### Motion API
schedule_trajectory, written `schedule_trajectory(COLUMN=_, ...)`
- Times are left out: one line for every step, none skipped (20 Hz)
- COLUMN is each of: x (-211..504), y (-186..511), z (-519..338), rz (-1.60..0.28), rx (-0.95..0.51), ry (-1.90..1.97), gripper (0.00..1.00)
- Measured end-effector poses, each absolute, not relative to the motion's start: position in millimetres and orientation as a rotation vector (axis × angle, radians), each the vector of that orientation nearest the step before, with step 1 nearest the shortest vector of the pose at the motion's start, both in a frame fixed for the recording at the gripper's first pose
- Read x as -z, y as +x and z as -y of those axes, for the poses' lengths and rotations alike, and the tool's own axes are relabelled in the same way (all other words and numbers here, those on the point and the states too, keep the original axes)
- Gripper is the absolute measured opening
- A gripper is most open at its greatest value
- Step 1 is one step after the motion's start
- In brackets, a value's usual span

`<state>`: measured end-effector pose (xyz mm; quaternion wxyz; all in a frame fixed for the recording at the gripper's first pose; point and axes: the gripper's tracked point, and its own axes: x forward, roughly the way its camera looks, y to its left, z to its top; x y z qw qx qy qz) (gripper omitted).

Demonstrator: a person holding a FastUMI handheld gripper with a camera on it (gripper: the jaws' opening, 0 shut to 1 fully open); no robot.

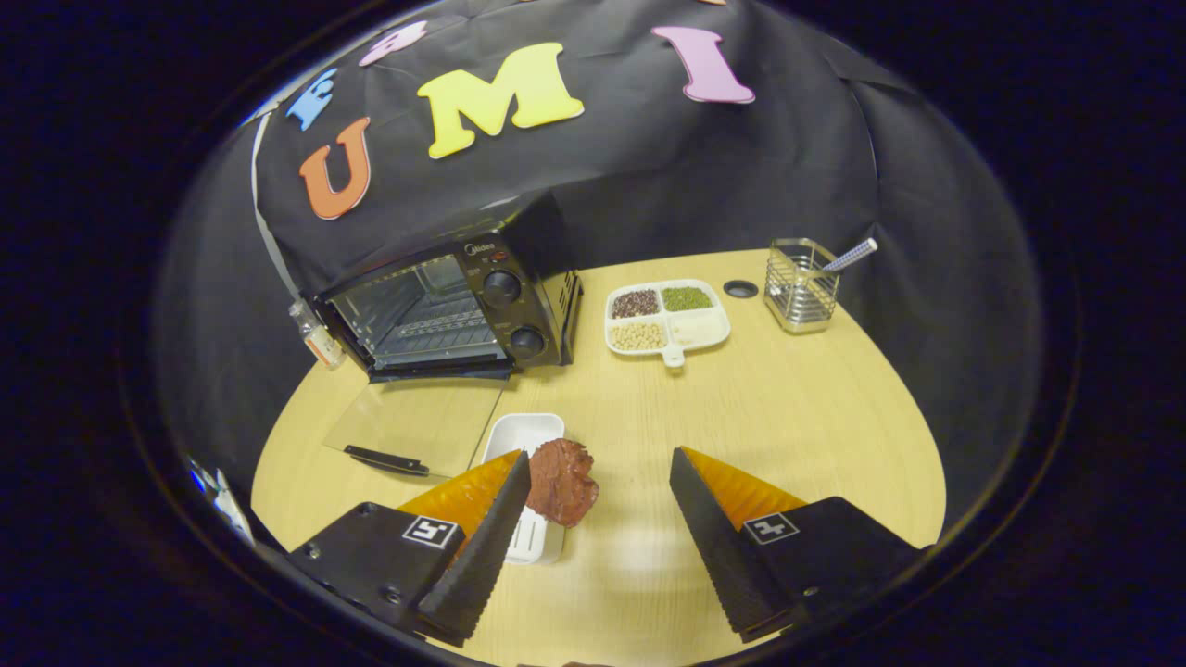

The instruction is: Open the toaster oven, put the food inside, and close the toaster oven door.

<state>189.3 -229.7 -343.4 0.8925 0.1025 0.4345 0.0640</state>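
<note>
A black toaster oven [454, 306] stands at the back left of the round wooden table [788, 417]. Its glass door [412, 428] is folded down flat onto the table, and the wire rack inside shows. A brown-red lump of food [561, 482] lies over the right edge of a small white tray [525, 435], just ahead of my left finger and touching its inner tip. My gripper [600, 472] is open, fingers wide apart, with bare table between them. The near part of the tray is hidden behind the left finger.
A white divided dish [708, 335] with beans and grains sits right of the oven. Behind it are a small black disc [740, 288] and a wire holder [801, 287] with a utensil. A small bottle [318, 340] stands left of the oven.
</note>
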Motion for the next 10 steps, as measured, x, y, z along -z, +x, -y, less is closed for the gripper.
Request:
schedule_trajectory(x=345, y=190, z=228, rz=-0.922, rx=-0.166, ry=0.248, gripper=0.96)
schedule_trajectory(x=347, y=190, z=224, rz=-0.937, rx=-0.203, ry=0.288, gripper=0.92)
schedule_trajectory(x=350, y=189, z=220, rz=-0.960, rx=-0.249, ry=0.315, gripper=0.90)
schedule_trajectory(x=355, y=185, z=217, rz=-0.982, rx=-0.275, ry=0.338, gripper=0.85)
schedule_trajectory(x=357, y=182, z=215, rz=-1.002, rx=-0.307, ry=0.348, gripper=0.82)
schedule_trajectory(x=360, y=178, z=214, rz=-1.012, rx=-0.335, ry=0.355, gripper=0.78)
schedule_trajectory(x=360, y=179, z=212, rz=-1.008, rx=-0.353, ry=0.369, gripper=0.72)
schedule_trajectory(x=362, y=179, z=211, rz=-1.009, rx=-0.360, ry=0.376, gripper=0.65)
schedule_trajectory(x=361, y=182, z=212, rz=-1.000, rx=-0.359, ry=0.392, gripper=0.59)
schedule_trajectory(x=362, y=181, z=210, rz=-0.997, rx=-0.359, ry=0.407, gripper=0.42)
